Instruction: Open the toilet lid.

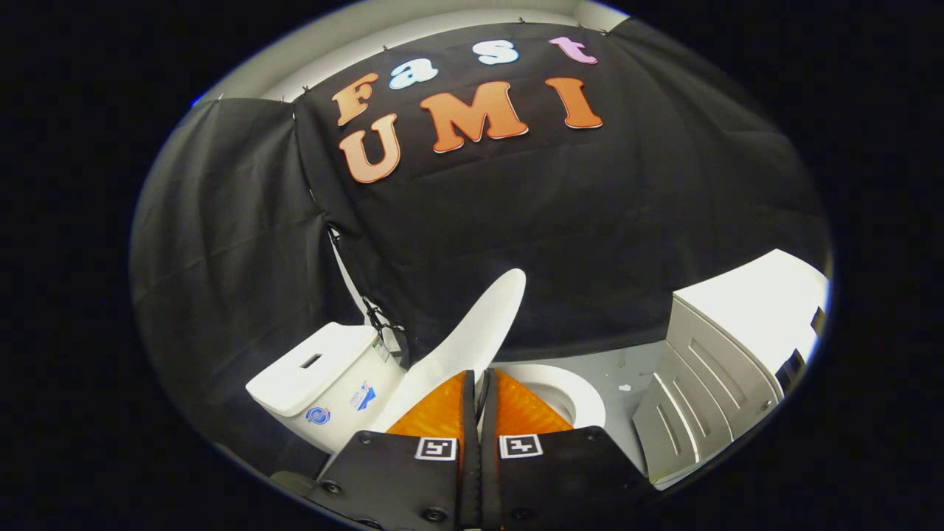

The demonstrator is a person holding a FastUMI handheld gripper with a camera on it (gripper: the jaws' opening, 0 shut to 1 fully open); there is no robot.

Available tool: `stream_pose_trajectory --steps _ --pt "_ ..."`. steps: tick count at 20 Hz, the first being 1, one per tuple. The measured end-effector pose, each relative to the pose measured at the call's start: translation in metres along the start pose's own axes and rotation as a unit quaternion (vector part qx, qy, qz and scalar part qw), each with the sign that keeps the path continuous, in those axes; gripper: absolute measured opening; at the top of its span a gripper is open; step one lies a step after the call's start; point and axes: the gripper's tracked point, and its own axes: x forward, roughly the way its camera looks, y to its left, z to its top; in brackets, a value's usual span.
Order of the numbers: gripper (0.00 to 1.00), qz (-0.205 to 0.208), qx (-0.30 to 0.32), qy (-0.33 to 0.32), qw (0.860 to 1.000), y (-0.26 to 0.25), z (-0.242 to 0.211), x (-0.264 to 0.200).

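The white toilet lid (472, 332) stands raised and tilted, its upper end high against the black cloth wall. Its lower part runs down behind the left finger. My gripper (480, 377) is shut, the two fingers pressed together with just a thin dark line between them. Their tips sit right at the lid's lower right edge, and I see nothing held between them. Just beyond the right finger the white toilet seat ring (582, 394) and the bowl opening lie uncovered. The white tank (324, 369) with a slot in its top stands left of the lid.
A white ribbed cabinet or appliance (737, 346) stands close on the right of the toilet. A strip of grey floor (627, 365) lies between them. Black cloth (553, 221) closes the space behind and to the left.
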Motion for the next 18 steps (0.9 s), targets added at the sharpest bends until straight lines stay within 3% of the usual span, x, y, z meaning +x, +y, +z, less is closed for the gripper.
stream_pose_trajectory --steps 9,15,18 --pt "0.08 0.017 -0.049 -0.002 0.999 0.057 0.023 -0.007" --pt "0.08 0.007 -0.144 -0.015 0.989 0.113 0.034 -0.002" --pt "0.07 0.013 -0.141 -0.012 0.99 0.133 0.038 0.001"
